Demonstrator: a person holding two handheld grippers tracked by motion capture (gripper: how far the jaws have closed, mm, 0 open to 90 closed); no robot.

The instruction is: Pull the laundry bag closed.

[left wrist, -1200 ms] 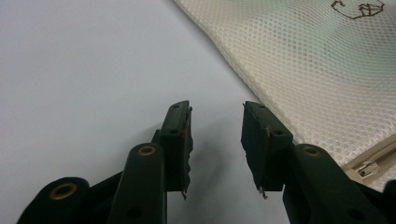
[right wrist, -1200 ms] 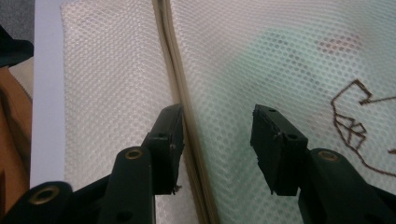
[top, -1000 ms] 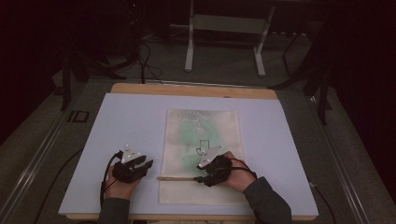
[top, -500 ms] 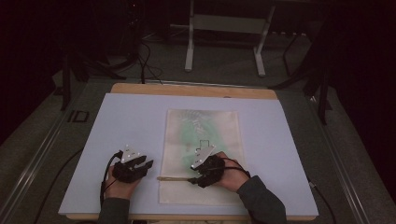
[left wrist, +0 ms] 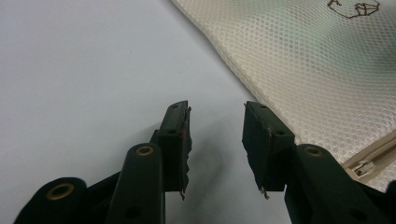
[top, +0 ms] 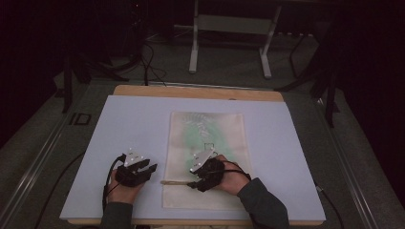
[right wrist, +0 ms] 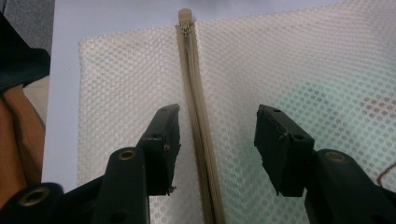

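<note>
- While the right gripper (right wrist: 215,140) hovers with jaws spread wide, having just opened, the zipper (right wrist: 198,116) runs between them untouched, and the pads could close on mesh instead of the zipper.
- Lying flat near the tabletop's (top: 119,124) front edge, at mid-width, the bag (top: 206,143) may bunch or slide if pulled, since nothing pins it.
- Its long axis runs from front edge to back edge; the zipper crosses it, parallel to the front edge, its end stop towards the left edge.
- At the bag's left side, over bare tabletop, the left gripper (left wrist: 215,140) stands open and empty, holding nothing.
</note>
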